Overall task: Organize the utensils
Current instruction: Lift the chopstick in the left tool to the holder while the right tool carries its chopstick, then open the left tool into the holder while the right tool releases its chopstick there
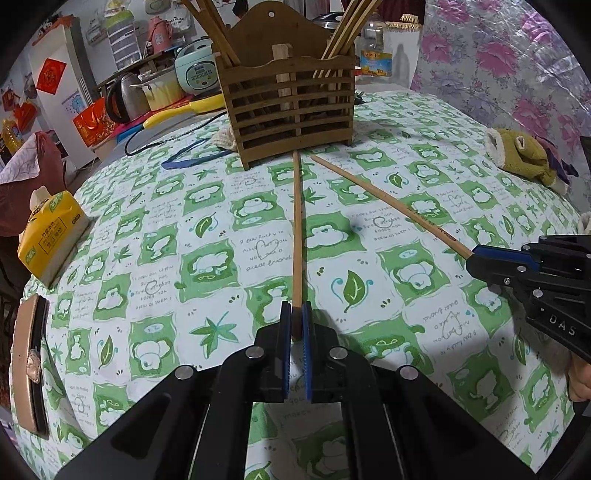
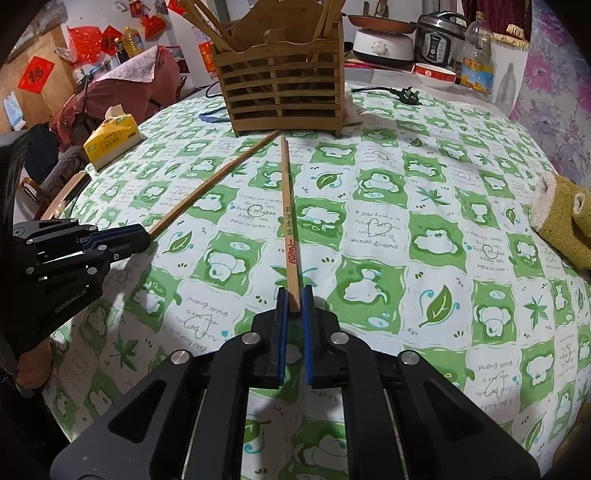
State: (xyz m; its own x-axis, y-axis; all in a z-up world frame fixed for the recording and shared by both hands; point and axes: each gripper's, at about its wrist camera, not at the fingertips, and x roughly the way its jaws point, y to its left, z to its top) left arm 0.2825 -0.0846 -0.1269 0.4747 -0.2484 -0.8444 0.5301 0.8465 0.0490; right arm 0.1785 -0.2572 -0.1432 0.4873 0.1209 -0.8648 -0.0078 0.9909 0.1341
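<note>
Now each claw grips one chopstick by its thick end. The left claw [image 1: 296,314] has its blue pads [image 1: 284,350] closed on the plain chopstick [image 1: 296,236], which runs straight ahead until its tip nearly meets the foot of the wooden holder [image 1: 291,99]. The right claw [image 2: 294,301] is closed the same way on the printed chopstick [image 2: 288,218], which carries red and dark lettering along its thick half; its thin tip also ends just short of the holder's base. Both sticks appear to lie low along the green-and-white cloth [image 1: 166,266] that covers the worktop, and their far tips sit close together while the held ends spread well apart.

Seen from the left wrist, the right claw comes in from the right edge; seen from the right wrist, the left claw comes in from the left edge.

The slatted holder stands upright near the far edge of the worktop, with more chopsticks [image 1: 216,33] leaning out of its compartments on both sides of a central divider. A yellow tissue pack [image 1: 51,236] sits at the left edge of the worktop, a tan wallet [image 1: 29,365] lies near the near-left corner, and an olive plush toy [image 1: 524,155] rests by the right edge. A black power plug [image 2: 408,96] lies to the right of the holder.
</note>
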